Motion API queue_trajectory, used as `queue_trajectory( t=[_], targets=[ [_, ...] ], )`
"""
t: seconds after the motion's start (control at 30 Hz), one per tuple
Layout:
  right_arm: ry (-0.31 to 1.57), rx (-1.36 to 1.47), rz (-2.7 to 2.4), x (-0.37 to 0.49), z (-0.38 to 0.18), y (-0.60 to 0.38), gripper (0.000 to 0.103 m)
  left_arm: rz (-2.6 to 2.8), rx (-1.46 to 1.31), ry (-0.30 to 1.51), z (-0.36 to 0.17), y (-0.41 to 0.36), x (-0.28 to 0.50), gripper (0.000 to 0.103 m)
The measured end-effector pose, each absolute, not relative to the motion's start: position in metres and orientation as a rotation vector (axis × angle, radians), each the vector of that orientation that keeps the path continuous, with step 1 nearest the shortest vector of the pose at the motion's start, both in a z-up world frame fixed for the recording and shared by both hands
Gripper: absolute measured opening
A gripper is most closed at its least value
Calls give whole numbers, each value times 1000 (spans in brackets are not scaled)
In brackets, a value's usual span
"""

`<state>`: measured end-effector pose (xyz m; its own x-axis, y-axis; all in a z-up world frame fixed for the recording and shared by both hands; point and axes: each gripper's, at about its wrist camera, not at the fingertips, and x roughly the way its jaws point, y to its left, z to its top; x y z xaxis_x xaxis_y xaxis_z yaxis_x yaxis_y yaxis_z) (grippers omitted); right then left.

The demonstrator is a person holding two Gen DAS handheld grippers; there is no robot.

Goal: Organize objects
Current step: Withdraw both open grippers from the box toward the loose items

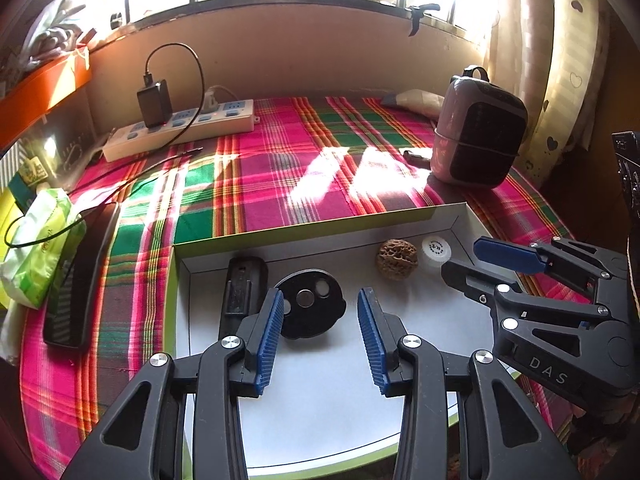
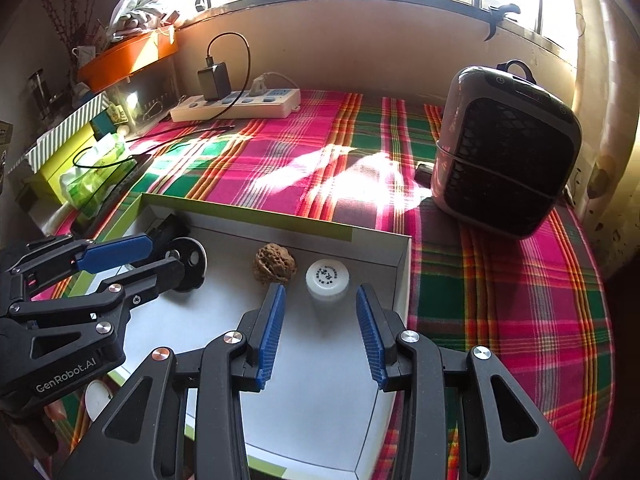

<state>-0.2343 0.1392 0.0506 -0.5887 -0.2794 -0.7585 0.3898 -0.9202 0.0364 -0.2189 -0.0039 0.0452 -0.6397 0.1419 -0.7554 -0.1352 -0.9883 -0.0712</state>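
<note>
A shallow white box (image 1: 320, 236) with green edges lies on the plaid cloth. In it lie a black oblong piece (image 1: 244, 288), a black disc (image 1: 316, 308) with round holes, a wrinkled walnut (image 1: 394, 259) and a small white bottle (image 1: 436, 250). My left gripper (image 1: 320, 300) hangs open above the disc, touching nothing. In the right wrist view my right gripper (image 2: 320, 292) stands open just short of the white bottle (image 2: 327, 280), pads clear of it. The walnut (image 2: 275, 266) lies to its left. Each gripper shows in the other's view: the right one (image 1: 462, 258), the left one (image 2: 166, 254).
A pink-and-black fan heater (image 1: 480, 136) stands at the back right. A white power strip (image 1: 180, 128) with a black charger and cable lies at the back left. A tissue pack (image 1: 40, 240) and a flat black item (image 1: 80, 272) lie left of the box.
</note>
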Motion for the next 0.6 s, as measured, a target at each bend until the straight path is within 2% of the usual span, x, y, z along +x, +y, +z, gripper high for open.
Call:
queue_trajectory(
  t=[0.6],
  targets=[
    [104,1082,-2532,-184,63,156,39,2775,-1202,-25,56,-6,-167,37]
  ],
)
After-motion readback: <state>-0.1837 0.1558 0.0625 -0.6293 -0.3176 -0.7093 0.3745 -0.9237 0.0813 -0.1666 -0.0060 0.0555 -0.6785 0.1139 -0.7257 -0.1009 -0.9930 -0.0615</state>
